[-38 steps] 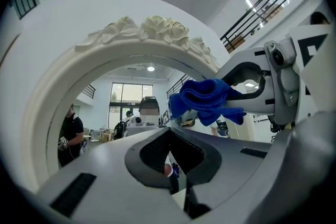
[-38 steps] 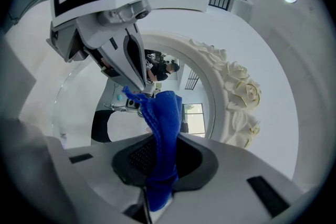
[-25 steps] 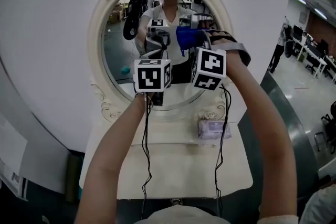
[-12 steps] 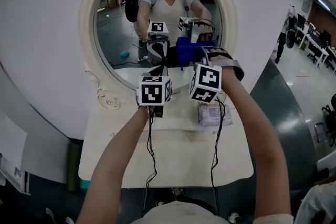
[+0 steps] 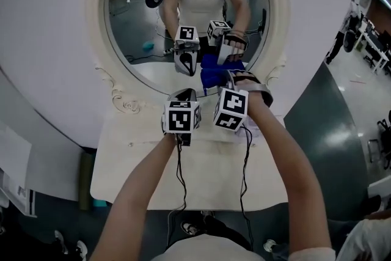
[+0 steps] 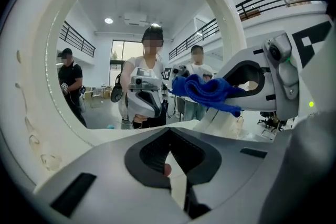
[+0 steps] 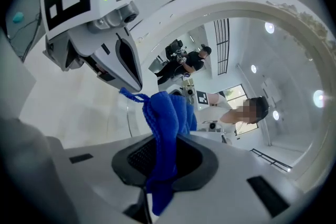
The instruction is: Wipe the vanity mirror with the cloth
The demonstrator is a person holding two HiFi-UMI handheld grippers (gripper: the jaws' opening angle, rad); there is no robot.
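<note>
The oval vanity mirror in its ornate white frame stands at the back of a white vanity table. My right gripper is shut on a bunched blue cloth, which is held against the lower part of the glass. In the right gripper view the cloth hangs out from between the jaws of the right gripper. My left gripper hovers just left of it, low before the mirror, shut with nothing in it. The left gripper view shows the cloth at its right.
Black cables hang from both grippers over the tabletop. A small pale packet lies on the table, mostly hidden behind my right arm. A curved white wall backs the mirror. The mirror reflects me and other people in the room.
Both grippers have come down from the middle of the glass to near its lower rim, the cloth travelling with the right one. The head view has tilted lower.
</note>
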